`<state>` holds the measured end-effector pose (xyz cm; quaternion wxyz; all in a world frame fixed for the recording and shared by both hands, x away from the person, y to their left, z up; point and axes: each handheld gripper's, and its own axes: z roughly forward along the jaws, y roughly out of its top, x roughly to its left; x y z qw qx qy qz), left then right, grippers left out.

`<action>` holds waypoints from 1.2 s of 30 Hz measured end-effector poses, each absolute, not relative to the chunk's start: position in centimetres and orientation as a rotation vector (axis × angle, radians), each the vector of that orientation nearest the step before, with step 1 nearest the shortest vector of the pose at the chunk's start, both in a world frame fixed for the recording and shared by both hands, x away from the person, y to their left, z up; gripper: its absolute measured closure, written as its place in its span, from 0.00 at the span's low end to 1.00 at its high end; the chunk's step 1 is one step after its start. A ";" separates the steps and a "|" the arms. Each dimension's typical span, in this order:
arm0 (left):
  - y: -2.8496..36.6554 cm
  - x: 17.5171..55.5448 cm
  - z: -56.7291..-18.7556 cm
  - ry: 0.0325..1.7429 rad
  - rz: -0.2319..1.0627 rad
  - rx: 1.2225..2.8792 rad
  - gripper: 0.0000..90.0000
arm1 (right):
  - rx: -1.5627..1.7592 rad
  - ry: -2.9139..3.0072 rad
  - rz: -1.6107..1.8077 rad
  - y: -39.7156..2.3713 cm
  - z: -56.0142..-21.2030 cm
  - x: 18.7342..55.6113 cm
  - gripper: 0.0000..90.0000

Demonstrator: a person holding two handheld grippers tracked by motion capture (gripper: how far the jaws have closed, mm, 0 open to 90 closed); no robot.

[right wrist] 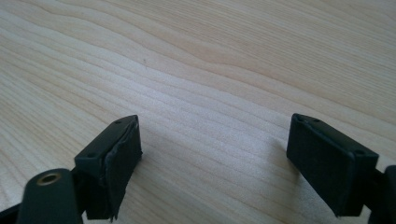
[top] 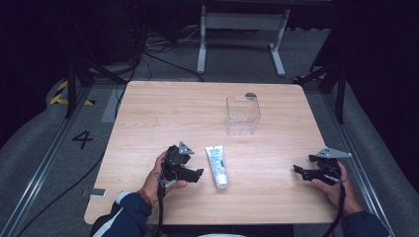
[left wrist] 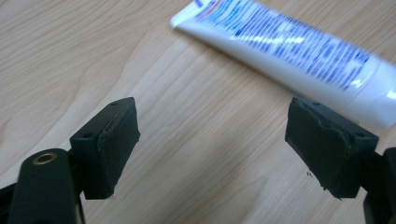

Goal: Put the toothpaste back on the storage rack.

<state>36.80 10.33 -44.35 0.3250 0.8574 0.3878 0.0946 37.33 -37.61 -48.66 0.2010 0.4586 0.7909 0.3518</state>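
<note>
- Painted on the grey floor [top: 44, 148], well to the left of the toothpaste tube, is a black numeral "4" [top: 82, 139]; it is the one piece of writing that can be read.
- Yellow-and-black hazard tape [top: 63, 94] lies on the floor farther back, also left of the tube.
- A pale wood-grain tabletop [top: 163, 113] carries everything, its grain running in long wavy lines.
- The left gripper [top: 195, 174], held in the person's left hand [top: 160, 173], sits just left of the tube. Its fingers [left wrist: 112, 144] are spread apart with only bare wood between them, grasping nothing; the tube lies just past the tips.
- The toothpaste tube [top: 217, 167] lies flat near the front middle of the tabletop, cap end toward the person. It is white with blue and light-blue print and a touch of red near the flat end; in the left gripper view [left wrist: 289, 51] the lettering is too blurred to read, so the brand cannot be told.
- A clear plastic box [top: 242, 116], open at the top, stands upright behind the tube and slightly to its right, well apart from it.
- The right gripper [top: 298, 170], in the person's right hand [top: 338, 187], rests well to the right of the tube near the tabletop's right edge. Its fingers [right wrist: 114, 158] are released, wide apart over bare wood.
- Beyond the tabletop, behind the tube, a white metal frame [top: 242, 34] and loose cables [top: 153, 49] stand against a dark room.
</note>
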 end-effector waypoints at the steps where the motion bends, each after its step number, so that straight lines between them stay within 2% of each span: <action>1: 10.0 36.9 -44.3 1.019 0.244 2.242 0.20 | 1.281 2.210 0.983 -37.6 -48.7 37.3 0.20; 10: 7.3 38.2 -43.6 1.021 0.120 2.205 0.19 | 1.280 2.210 0.983 -37.6 -48.7 37.3 0.20; 17: 5.2 38.9 -43.9 1.026 0.102 2.242 0.19 | 1.279 2.211 0.984 -37.6 -48.7 37.3 0.20; 20: 4.4 39.5 -44.3 1.093 0.114 2.252 0.20 | 1.278 2.213 0.984 -37.6 -48.7 37.3 0.20; 26: 3.4 40.5 -44.9 1.166 0.121 2.251 0.20 | 1.275 2.214 0.985 -37.6 -48.7 37.4 0.20; 36: 2.5 42.0 -46.0 1.182 0.125 2.311 0.18 | 1.272 2.217 0.987 -37.6 -48.7 37.3 0.20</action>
